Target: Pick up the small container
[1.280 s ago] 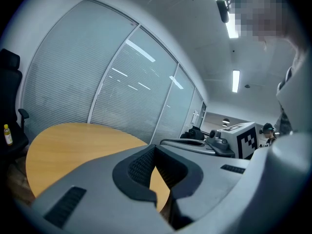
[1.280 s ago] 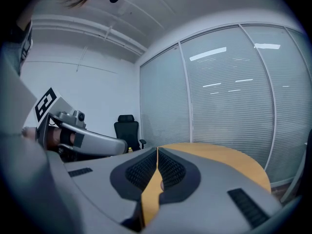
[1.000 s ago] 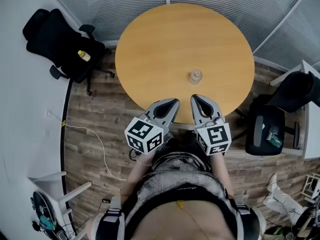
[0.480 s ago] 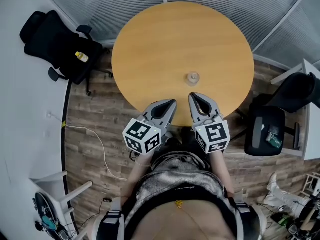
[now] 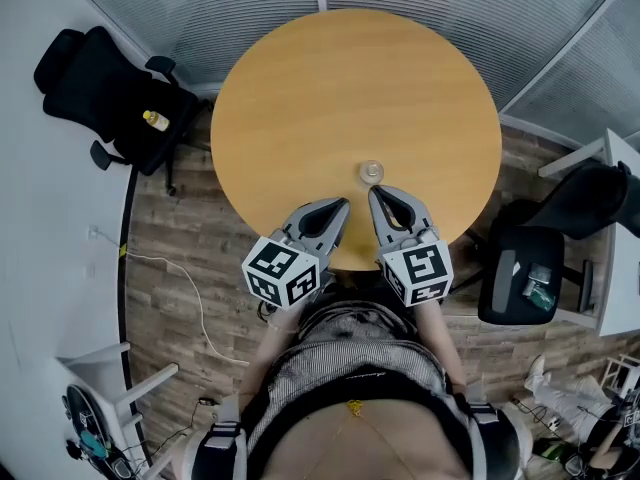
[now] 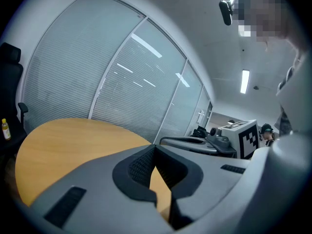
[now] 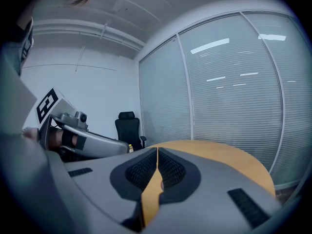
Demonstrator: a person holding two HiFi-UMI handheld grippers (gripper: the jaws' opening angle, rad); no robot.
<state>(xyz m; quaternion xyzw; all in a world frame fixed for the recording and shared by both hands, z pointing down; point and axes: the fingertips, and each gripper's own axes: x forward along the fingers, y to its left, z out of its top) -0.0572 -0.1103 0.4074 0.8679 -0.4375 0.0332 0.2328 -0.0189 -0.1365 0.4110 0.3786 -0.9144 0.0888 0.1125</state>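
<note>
Left tongs [image 5: 336, 208] and right tongs [image 5: 378, 195], both grey, are held side by side over the near edge of a round, light wooden table [image 5: 300, 88]. Each pair is closed tip to tip, with nothing between its jaws. A small, clear, round container [image 5: 372, 171] stands on the table just beyond the tip of the right tongs.

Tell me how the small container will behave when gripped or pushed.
The small container looks clear and tiny, so probably light, perhaps slippery. It looks squat on the smooth round table, so a push would likely slide it rather than tip it.
</note>
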